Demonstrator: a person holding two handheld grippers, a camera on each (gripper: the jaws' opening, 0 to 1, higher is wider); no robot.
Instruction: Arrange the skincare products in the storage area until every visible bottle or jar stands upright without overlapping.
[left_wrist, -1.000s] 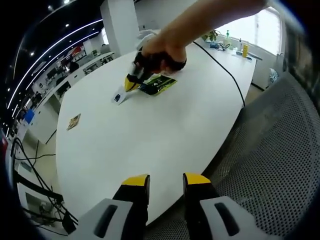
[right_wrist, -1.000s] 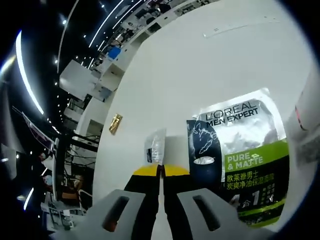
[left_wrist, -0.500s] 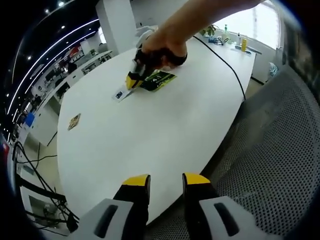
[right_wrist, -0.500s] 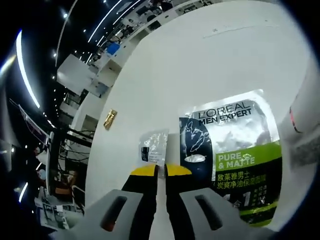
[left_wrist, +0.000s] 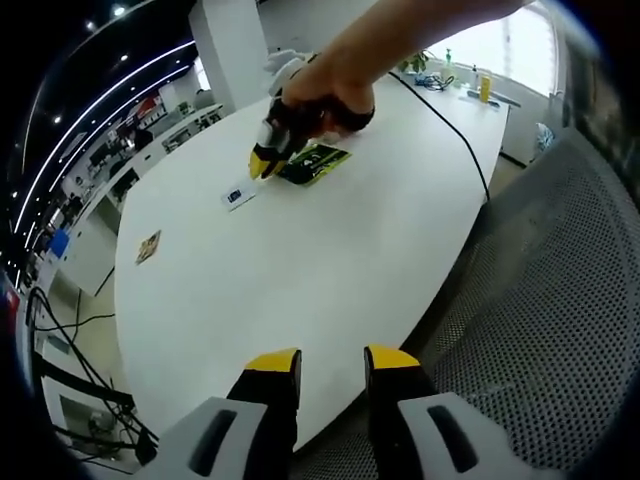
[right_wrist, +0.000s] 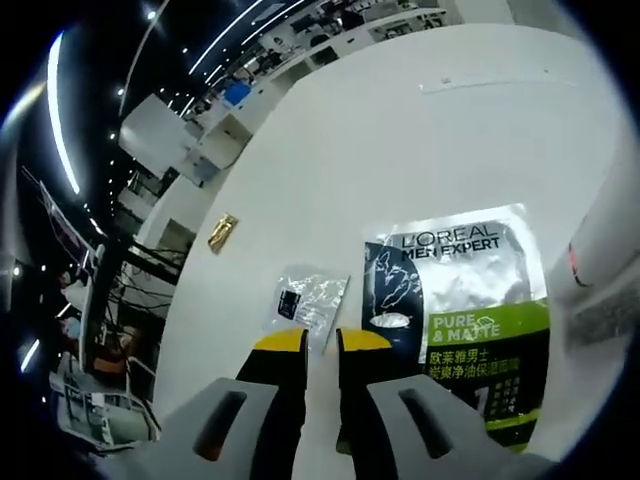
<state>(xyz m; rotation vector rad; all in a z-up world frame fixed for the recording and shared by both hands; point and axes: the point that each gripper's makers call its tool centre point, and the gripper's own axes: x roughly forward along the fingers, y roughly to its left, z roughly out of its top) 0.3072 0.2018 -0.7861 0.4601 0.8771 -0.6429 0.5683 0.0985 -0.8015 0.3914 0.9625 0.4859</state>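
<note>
Right gripper view: the right hand-held gripper (right_wrist: 321, 343), jaws slightly parted and holding nothing, hovers over 2 flat sachets on the white tabletop (right_wrist: 400, 150).
A small clear sachet (right_wrist: 305, 300) lies just beside a larger L'Oréal Men Expert sachet (right_wrist: 460, 300). The left hand-held gripper (left_wrist: 332, 362) stands apart, jaws narrowly parted.

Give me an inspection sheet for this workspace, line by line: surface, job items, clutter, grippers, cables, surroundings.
Surface: white table, mostly bare.
Job's things: small clear sachet and large green-and-silver L'Oreal Men Expert sachet lie flat, side by side, apart; a white tube-like item at the view's edge, unclear. No bottles or jars seen.
Clutter: small gold object lying apart.
Grippers: right gripper open just short of the small sachet, holding nothing; left gripper open over the table edge.
Cables: black cable across the table.
Surroundings: mesh chair, office desks, window.
</note>
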